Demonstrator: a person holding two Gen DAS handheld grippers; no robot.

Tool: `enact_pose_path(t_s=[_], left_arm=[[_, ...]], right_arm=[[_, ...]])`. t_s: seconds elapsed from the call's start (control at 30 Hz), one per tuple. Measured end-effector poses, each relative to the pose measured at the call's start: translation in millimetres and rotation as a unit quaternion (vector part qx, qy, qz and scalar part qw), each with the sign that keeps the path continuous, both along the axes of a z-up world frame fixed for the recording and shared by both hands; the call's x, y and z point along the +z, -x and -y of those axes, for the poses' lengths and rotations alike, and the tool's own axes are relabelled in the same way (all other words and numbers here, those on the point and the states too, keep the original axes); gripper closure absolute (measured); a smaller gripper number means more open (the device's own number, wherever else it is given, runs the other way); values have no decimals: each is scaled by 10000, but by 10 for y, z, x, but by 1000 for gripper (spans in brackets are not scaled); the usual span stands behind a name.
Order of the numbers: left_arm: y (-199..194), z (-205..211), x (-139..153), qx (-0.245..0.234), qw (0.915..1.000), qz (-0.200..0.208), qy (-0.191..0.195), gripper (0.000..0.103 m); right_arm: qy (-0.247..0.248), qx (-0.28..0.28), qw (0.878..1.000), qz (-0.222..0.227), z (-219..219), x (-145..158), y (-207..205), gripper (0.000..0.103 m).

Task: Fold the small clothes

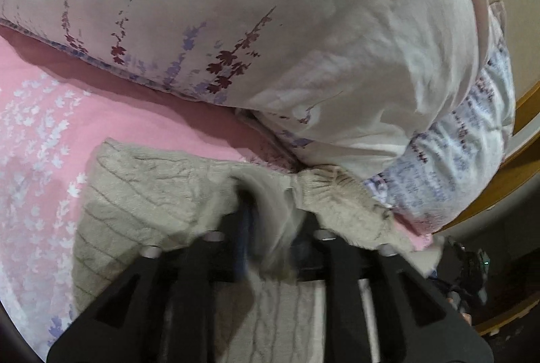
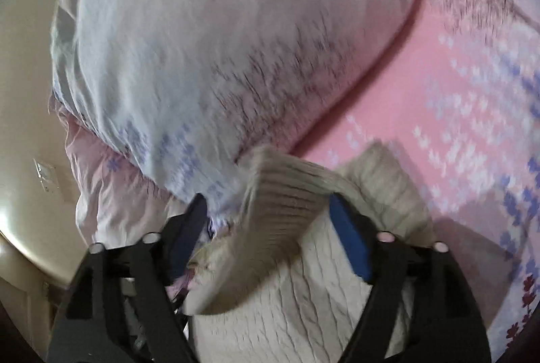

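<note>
A small beige cable-knit sweater (image 1: 141, 194) lies on a pink flowered bedsheet (image 1: 37, 113). My left gripper (image 1: 266, 228) is shut on a bunched fold of the sweater near its ribbed edge; the fingertips are blurred. In the right wrist view the sweater (image 2: 280, 295) lies under and between the fingers, with a ribbed cuff or hem (image 2: 283, 190) standing up in the gap. My right gripper (image 2: 270, 211) is open, its blue pads (image 2: 347, 234) on either side of the ribbed part and not pressed on it.
A big white duvet with purple flower print (image 1: 270, 25) is heaped just behind the sweater and also shows in the right wrist view (image 2: 202, 42). A wooden bed frame (image 1: 526, 113) runs along the right. A beige wall with a switch (image 2: 45, 177) is at the left.
</note>
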State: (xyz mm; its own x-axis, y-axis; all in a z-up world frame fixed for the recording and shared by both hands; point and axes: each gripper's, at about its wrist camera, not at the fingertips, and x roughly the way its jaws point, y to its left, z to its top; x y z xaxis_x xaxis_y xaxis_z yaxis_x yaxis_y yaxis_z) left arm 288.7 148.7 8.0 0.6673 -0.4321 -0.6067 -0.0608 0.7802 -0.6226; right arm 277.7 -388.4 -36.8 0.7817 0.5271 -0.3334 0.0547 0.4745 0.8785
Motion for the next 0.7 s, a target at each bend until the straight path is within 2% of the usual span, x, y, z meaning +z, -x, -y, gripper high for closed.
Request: enact_pose_path(t_s=[0.07, 0.13, 0.2, 0.3, 0.37, 0.43, 0.5, 0.57, 0.7], left_arm=[[18, -13, 42, 30, 9998, 151, 97, 49], [25, 14, 110, 91, 9996, 261, -86, 37], [28, 28, 149, 92, 9992, 313, -229, 37], [105, -39, 189, 58, 9994, 309, -175, 37], [265, -131, 214, -30, 9992, 339, -210, 36], [441, -225, 214, -104, 9989, 378, -270, 37], [634, -312, 204, -225, 9982, 415, -356, 38], [798, -342, 205, -386, 9968, 506, -479, 43], [1124, -294, 208, -674, 9908, 644, -984, 46]], right_arm=[[179, 3, 9998, -87, -27, -10, -22, 27], [376, -18, 9991, -173, -50, -51, -10, 34], [514, -14, 9985, -171, -58, -48, 1, 42], [751, 42, 9968, -253, -11, -24, 128, 47], [1254, 25, 9921, -72, 20, 86, 330, 47], [1963, -37, 9803, 211, 76, 204, 611, 47], [2400, 42, 9703, 308, 139, 219, 807, 47], [2577, 226, 9656, 269, 148, 179, 901, 48], [2830, 569, 9574, 109, 116, 45, 1029, 52]])
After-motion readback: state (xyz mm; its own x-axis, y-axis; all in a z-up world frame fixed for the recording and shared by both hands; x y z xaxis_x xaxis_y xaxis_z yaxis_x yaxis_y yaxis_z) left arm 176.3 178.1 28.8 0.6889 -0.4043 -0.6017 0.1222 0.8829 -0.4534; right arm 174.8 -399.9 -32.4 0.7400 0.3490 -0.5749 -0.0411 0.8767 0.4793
